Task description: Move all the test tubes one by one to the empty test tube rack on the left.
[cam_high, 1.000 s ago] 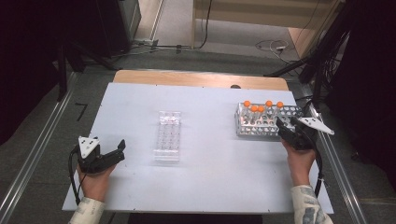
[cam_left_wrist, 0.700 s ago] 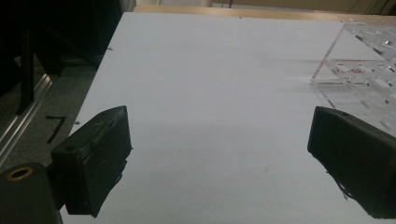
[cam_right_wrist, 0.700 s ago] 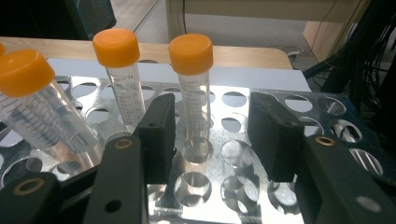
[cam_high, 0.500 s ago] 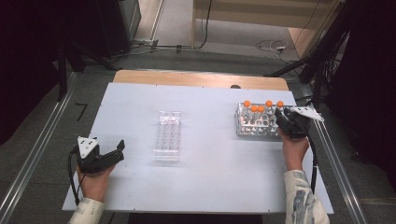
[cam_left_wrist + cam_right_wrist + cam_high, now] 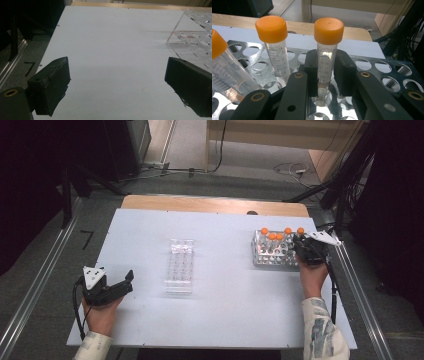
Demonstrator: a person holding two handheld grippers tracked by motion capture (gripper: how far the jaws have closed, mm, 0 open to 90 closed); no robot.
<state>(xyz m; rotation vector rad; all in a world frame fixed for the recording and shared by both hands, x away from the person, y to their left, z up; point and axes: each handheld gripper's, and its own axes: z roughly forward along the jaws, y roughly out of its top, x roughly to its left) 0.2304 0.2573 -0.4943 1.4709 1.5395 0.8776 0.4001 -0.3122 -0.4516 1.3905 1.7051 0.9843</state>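
1. White table [image 5: 225,315] fills the work area, wooden strip at its far edge, dark floor w/ cables beyond.
2. Change vs. a second ago: my right gripper [image 5: 300,245] moved from just beside the near right corner of the metal rack [image 5: 262,255] up and over its right end. My right hand [image 5: 311,276] is now further fwd.
3. Right gripper status: in the right gripper view the jaws stand narrow, one on each side of an orange-capped tube [image 5: 327,52]. Pads look to be touching or nearly touching the tube wall below the cap; I can't confirm a firm clamp, but I judge it gripped.
4. Tube location: upright in a hole of the metal rack, right end, not lifted. A 2nd capped tube [image 5: 274,47] stands just beside it; a 3rd [image 5: 222,67] leans at the frame's left edge.
5. Left gripper [image 5: 122,285]: no change in posn. It rests near the table's left front, jaws wide, nothing between them. Left gripper view shows bare table between the jaws.
6. Clear rack [image 5: 180,265]: mid-table, holding no tubes, well apart from both grippers.
7. Meaning: approach phase is done; I judge the next move to be a straight vertical pull to clear the hole, then transfer toward the clear rack. Risk: bumping the neighbour tube.
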